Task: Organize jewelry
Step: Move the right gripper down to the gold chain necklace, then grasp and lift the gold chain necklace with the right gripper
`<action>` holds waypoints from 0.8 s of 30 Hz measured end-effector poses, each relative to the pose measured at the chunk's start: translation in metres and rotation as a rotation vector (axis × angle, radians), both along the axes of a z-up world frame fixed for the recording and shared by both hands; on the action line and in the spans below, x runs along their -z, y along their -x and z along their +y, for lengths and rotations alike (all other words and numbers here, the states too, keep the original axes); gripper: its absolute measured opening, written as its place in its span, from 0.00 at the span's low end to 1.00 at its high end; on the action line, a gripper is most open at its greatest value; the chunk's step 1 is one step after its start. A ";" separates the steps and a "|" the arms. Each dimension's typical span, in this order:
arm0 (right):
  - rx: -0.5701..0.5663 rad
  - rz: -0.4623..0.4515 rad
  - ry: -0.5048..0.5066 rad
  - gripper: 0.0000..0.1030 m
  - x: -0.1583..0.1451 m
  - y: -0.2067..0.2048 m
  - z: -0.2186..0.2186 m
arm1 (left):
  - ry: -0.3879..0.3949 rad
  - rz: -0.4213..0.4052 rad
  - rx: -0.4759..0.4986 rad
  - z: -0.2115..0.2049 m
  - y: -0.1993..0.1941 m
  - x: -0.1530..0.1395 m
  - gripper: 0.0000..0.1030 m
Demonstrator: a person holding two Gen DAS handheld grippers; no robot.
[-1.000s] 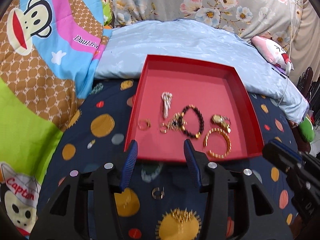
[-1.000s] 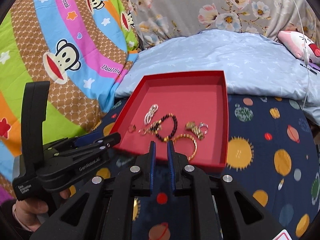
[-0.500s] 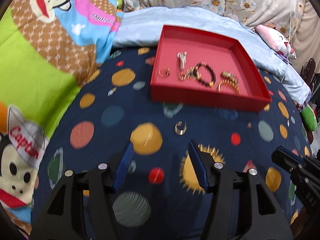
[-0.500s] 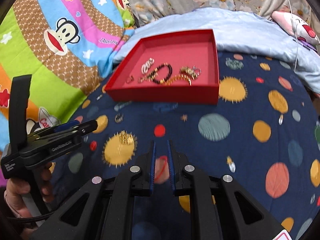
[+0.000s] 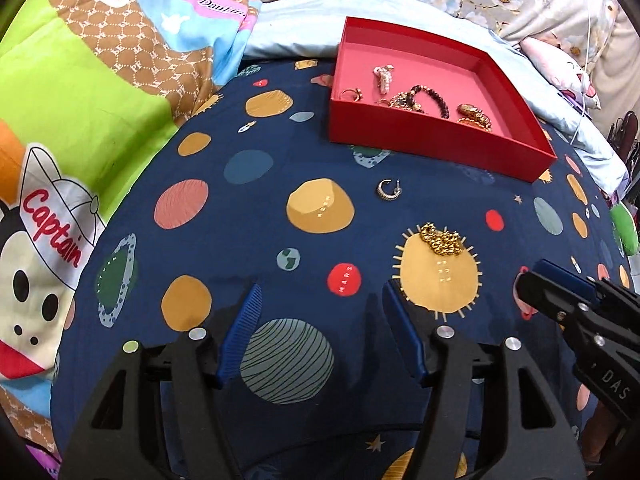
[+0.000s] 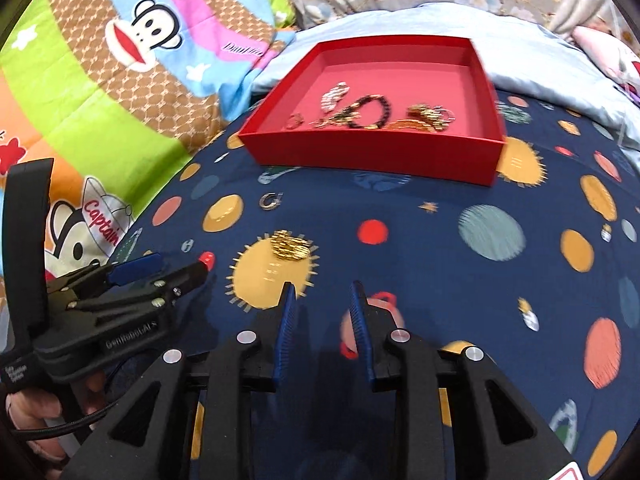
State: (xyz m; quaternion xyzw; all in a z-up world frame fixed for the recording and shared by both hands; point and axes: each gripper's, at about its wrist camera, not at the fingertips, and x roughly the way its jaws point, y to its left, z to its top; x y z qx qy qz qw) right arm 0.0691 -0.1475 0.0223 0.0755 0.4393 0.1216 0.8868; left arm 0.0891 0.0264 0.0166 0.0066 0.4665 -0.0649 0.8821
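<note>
Left hand-held gripper [image 5: 320, 330]: blue pads wide apart, nothing between them, hovering low over the dark blue planet-print bedspread [image 5: 224, 216]. Also seen from the right wrist view at the left edge, held by a hand [image 6: 36, 404].

Right hand-held gripper [image 6: 323, 326]: pads parted to a moderate gap, narrower than the left, holding nothing. Its tip shows at the right edge of the left wrist view.

Red tray [image 5: 432, 140] sits on the bedspread, far side against the pale blue pillow [image 5: 304, 20]. Inside, along the near half: small gold ring [image 5: 353, 94] at left, pale beaded piece [image 5: 382, 76] behind it, dark bead bracelet [image 5: 430, 96] in the middle with a gold charm cluster [image 5: 402, 101] touching its left side, gold pieces [image 5: 474, 114] at right, partly hidden by the near wall.

Outside the tray, on the bedspread:
- silver hoop earring [image 5: 389, 190], just in front of the tray's near wall, beside a yellow planet print
- gold chain heap [image 5: 442, 240], lying on the upper edge of the printed sun, nearer the grippers; apart from the earring

Gold chain in the right wrist view [image 6: 290, 245] lies ahead and left of the right pads; earring [image 6: 272, 200] beyond it. That view is slightly motion-blurred

Cartoon monkey quilt [image 5: 80, 80] to the left
</note>
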 end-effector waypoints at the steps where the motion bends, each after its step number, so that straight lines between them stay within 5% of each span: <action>1: -0.008 0.002 0.003 0.27 0.001 -0.004 0.004 | 0.000 0.001 -0.003 0.001 -0.001 0.000 0.59; 24: -0.054 0.022 0.034 0.30 0.013 -0.044 0.036 | 0.002 0.021 -0.030 0.012 -0.008 0.007 0.59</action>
